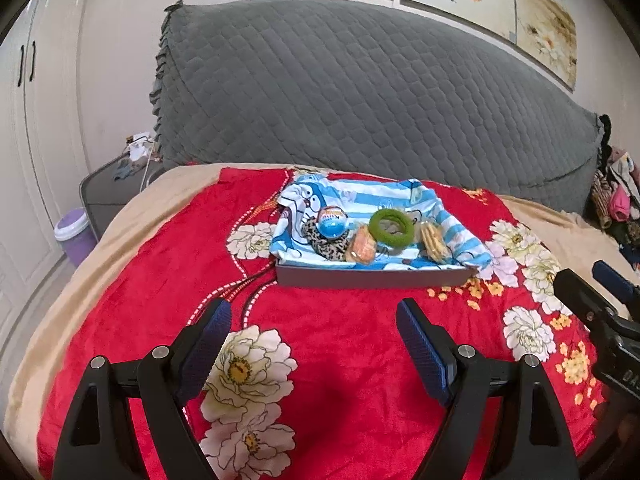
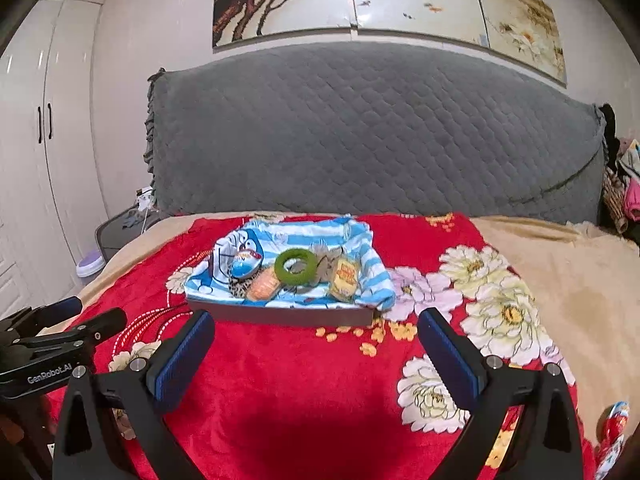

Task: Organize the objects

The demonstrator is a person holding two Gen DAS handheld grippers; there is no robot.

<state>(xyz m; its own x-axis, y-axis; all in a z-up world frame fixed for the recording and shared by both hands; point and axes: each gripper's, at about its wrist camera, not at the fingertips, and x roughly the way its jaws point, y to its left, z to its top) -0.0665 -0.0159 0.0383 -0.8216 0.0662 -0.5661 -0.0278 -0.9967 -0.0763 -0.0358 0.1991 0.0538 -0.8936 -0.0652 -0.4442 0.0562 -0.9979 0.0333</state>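
Across the red flowered blanket (image 1: 340, 344), a shallow grey box (image 1: 372, 276) is sitting toward the far side, lined with a blue-striped cartoon cloth (image 1: 304, 204) and holding a green ring (image 1: 391, 223), a blue egg-shaped toy (image 1: 331, 221), a leopard-print scrunchie (image 1: 326, 244) and two snack packets (image 1: 361, 249), with a grey quilted headboard (image 1: 360, 92) rising behind it. Nothing is lying between the box and the tools. Nearer, the left gripper (image 1: 314, 316) and the right gripper (image 2: 316, 326) are both hovering over bare blanket with jaws standing wide apart, gripping and touching nothing, while another wrapped toy (image 2: 614, 424) is lying at the blanket's near right edge.
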